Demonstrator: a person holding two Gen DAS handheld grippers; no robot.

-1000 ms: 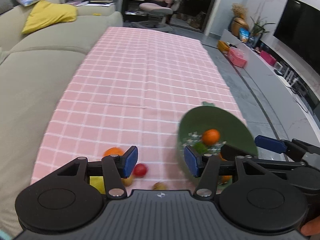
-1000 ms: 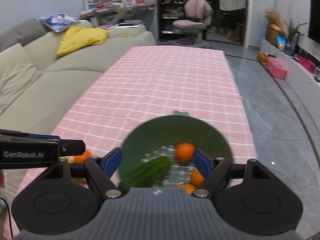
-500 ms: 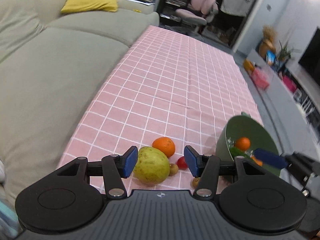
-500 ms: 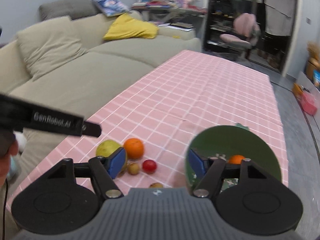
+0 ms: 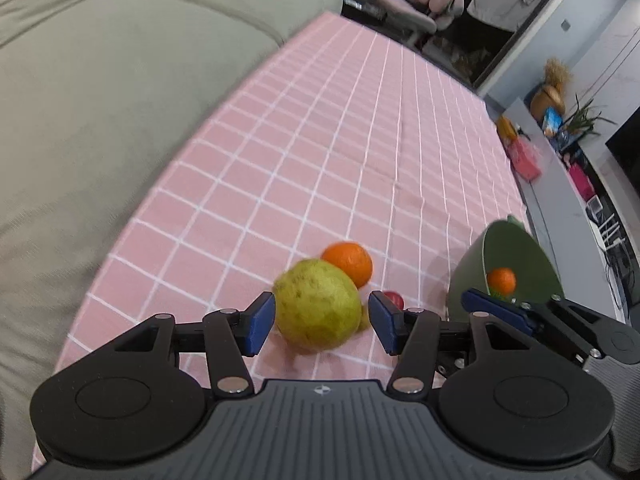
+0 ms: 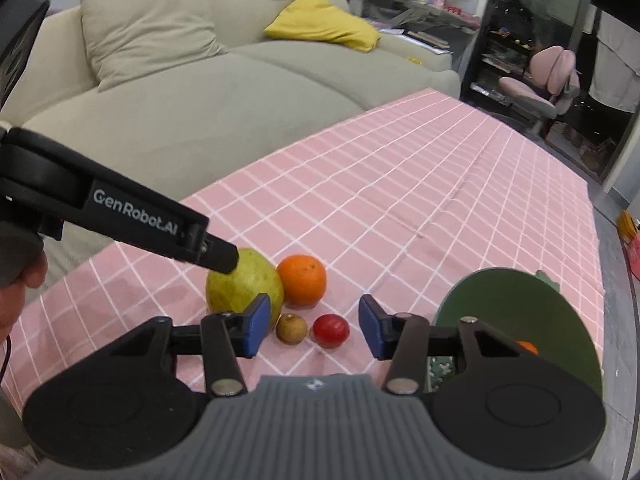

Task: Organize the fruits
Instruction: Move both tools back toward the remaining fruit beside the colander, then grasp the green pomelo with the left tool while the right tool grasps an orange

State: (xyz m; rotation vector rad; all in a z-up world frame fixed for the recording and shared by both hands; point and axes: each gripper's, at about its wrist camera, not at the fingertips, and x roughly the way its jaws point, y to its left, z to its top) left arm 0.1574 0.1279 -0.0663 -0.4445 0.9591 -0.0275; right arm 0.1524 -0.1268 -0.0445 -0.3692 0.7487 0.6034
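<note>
Straddled the pear on the pink-checked bench with left gripper spread wide – best closed gently at its widest part; right gripper also apart, empty.

A pale green-grey sofa runs along the table's far side, with a matching cushion and a yellow pillow on it. A pink checked tablecloth covers the table. Beyond stands a pink desk chair before dark shelving. Grey tiled floor borders a low white unit holding what may be a plant.
</note>
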